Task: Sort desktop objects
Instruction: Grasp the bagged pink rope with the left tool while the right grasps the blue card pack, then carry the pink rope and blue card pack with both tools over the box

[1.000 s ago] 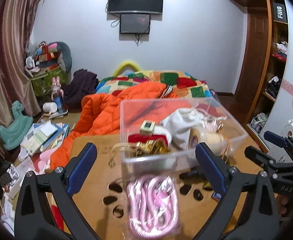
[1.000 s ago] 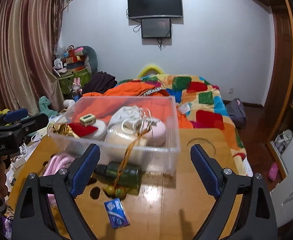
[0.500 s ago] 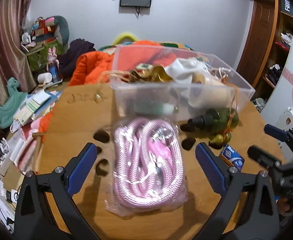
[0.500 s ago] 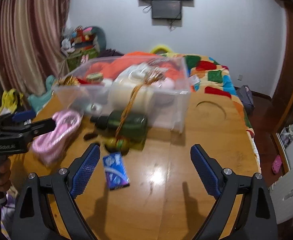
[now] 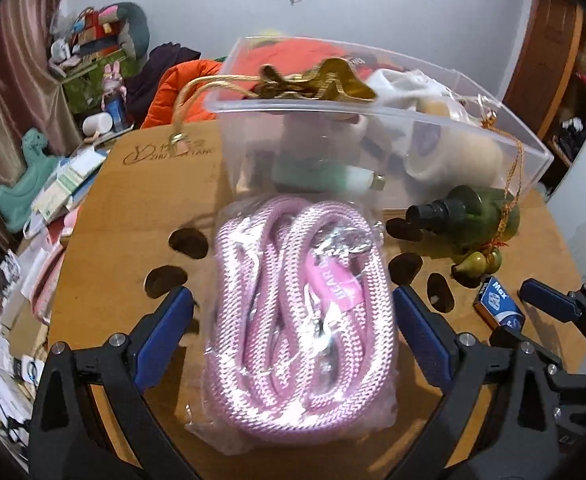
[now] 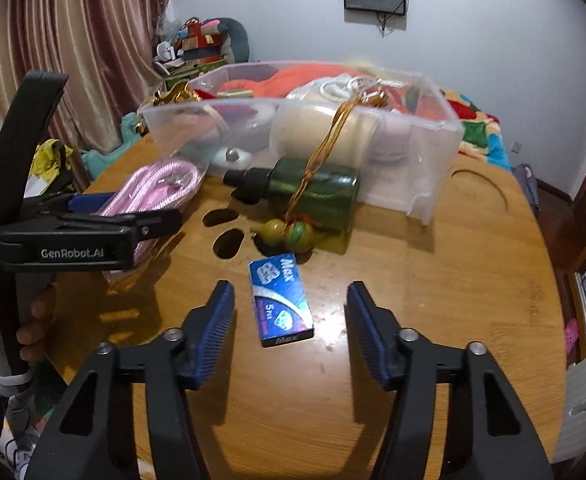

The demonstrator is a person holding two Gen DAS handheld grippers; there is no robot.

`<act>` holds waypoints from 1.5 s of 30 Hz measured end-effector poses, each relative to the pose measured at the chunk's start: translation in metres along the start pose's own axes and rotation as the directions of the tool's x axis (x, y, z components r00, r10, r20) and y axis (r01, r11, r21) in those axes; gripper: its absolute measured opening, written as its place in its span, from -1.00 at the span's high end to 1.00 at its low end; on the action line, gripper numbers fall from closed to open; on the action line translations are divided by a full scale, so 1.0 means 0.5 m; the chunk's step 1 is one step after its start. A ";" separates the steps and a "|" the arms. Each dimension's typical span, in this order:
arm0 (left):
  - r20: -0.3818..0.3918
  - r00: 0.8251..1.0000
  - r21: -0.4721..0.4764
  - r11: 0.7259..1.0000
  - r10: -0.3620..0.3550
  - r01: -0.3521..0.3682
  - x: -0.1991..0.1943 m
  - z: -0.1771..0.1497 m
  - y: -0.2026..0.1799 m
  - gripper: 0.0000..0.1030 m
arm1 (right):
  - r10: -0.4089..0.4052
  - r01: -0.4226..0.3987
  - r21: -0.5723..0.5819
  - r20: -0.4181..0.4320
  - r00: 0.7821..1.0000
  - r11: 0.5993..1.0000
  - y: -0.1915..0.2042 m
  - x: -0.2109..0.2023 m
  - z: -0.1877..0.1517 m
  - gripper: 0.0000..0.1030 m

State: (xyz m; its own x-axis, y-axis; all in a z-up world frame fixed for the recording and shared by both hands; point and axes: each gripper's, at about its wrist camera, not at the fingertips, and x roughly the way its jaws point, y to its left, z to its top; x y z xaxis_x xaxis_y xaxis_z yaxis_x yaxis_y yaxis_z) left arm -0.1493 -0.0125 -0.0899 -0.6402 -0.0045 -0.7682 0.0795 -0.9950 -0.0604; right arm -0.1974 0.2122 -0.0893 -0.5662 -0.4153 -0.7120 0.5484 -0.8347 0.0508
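A pink rope in a clear bag (image 5: pixel 301 312) lies on the wooden table; it also shows in the right wrist view (image 6: pixel 153 188). My left gripper (image 5: pixel 293 332) is open, its blue pads either side of the bag. A small blue "Max" box (image 6: pixel 281 300) lies flat on the table; it also shows in the left wrist view (image 5: pixel 499 306). My right gripper (image 6: pixel 289 332) is open, its jaws narrowed, either side of the box's near end. A dark green bottle (image 6: pixel 305 194) with gold cord and small gourds (image 6: pixel 289 234) lies before the clear plastic bin (image 6: pixel 425 148).
The bin (image 5: pixel 377 120) holds several items, with a gold pouch (image 5: pixel 321 80) at its rim. The round table (image 6: pixel 453 280) has cut-out holes (image 6: pixel 229 240). A bed with an orange blanket stands behind. Clutter lies on the floor at the left (image 5: pixel 65 184).
Both grippers have tilted down and come low over the table. The left now straddles the pink rope bag; the right has closed in on the blue box and its jaws have narrowed.
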 end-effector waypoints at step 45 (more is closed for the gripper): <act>0.218 0.975 -0.017 0.999 -0.034 0.039 -0.145 -0.053 -0.018 -0.07 | 0.023 -0.032 0.083 0.111 0.994 0.996 -0.048 -0.075 0.016 0.53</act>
State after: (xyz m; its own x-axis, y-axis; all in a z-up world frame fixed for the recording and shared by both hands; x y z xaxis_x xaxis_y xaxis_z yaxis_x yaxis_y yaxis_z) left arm -0.0835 -0.0003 -0.0505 -0.7939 0.0081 -0.6080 0.0672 -0.9926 -0.1009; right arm -0.1943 0.2451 -0.0580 -0.6182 -0.4717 -0.6288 0.5132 -0.8481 0.1317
